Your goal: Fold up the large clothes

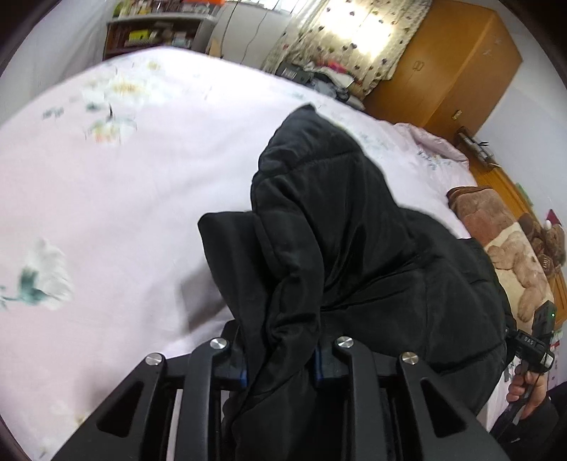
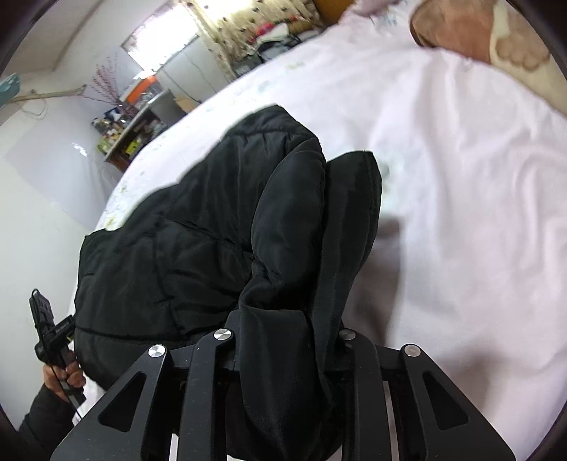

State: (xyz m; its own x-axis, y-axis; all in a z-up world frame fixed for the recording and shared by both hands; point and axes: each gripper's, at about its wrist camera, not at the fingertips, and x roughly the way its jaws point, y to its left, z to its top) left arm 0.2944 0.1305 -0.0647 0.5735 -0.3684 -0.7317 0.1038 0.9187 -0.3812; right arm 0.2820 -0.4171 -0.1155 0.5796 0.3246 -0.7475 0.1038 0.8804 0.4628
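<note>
A black quilted puffer jacket (image 1: 340,227) hangs lifted above a pale pink bed sheet (image 1: 124,198). My left gripper (image 1: 281,368) is shut on a bunched edge of the jacket, which fills the space between its fingers. In the right wrist view the same jacket (image 2: 212,220) hangs to the left, and my right gripper (image 2: 283,354) is shut on another bunched edge. Fabric hides both sets of fingertips. The other gripper shows in each view: the right one in the left wrist view (image 1: 535,351) and the left one in the right wrist view (image 2: 53,337).
The pink sheet (image 2: 460,212) has faint flower prints. A brown teddy-bear blanket (image 1: 510,248) lies at the bed's right side. A wooden wardrobe (image 1: 453,67), a curtained window (image 1: 358,32) and a cluttered shelf (image 1: 156,32) stand beyond the bed.
</note>
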